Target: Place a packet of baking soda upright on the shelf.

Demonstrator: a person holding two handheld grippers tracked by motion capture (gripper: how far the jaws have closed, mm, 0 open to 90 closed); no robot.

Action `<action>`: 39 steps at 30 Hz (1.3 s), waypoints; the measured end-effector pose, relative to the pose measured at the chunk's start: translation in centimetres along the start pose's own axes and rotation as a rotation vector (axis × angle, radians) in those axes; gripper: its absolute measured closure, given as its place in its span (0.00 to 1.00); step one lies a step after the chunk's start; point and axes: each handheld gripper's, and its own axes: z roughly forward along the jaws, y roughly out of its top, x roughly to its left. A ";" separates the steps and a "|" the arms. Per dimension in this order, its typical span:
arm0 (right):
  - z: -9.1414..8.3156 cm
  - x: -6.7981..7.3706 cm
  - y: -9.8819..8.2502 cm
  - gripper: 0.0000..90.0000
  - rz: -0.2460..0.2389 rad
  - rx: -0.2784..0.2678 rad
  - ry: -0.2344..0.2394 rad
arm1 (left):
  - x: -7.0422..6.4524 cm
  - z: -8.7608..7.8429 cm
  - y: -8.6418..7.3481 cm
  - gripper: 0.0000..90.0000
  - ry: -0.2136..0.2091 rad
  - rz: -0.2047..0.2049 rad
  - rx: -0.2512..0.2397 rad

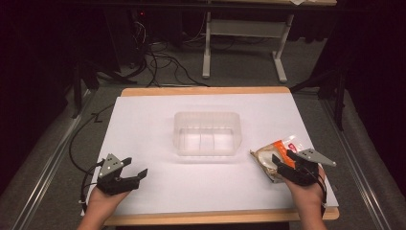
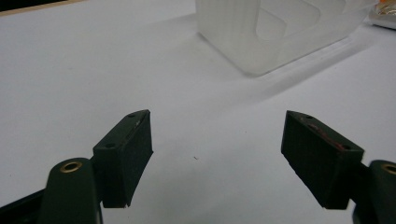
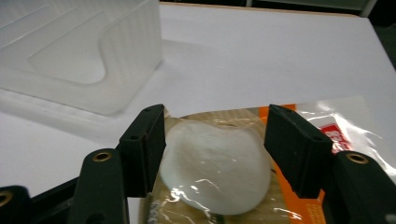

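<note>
While my right gripper (image 3: 215,140) straddles the wrapped bun packet (image 3: 219,172) at the table's near right, its jaws stand on either side of the white bun, and I cannot tell whether the pads press it; my left gripper (image 2: 217,158) hovers open over bare white table (image 2: 93,70) at near left; farther off, mid-table, sits the clear plastic tub (image 1: 207,133).
</note>
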 end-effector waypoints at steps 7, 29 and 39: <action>-0.3 -1.8 -0.7 0.41 0.011 0.028 -0.076 | 0.2 0.2 -0.1 0.28 0.006 -0.022 0.002; -1.0 -8.3 -2.7 0.33 0.213 0.116 -0.224 | -0.4 0.2 0.1 0.28 -0.013 0.036 0.009; -0.4 -9.8 -4.6 0.50 0.344 0.182 -0.194 | -0.4 0.1 0.1 0.28 -0.012 0.035 0.009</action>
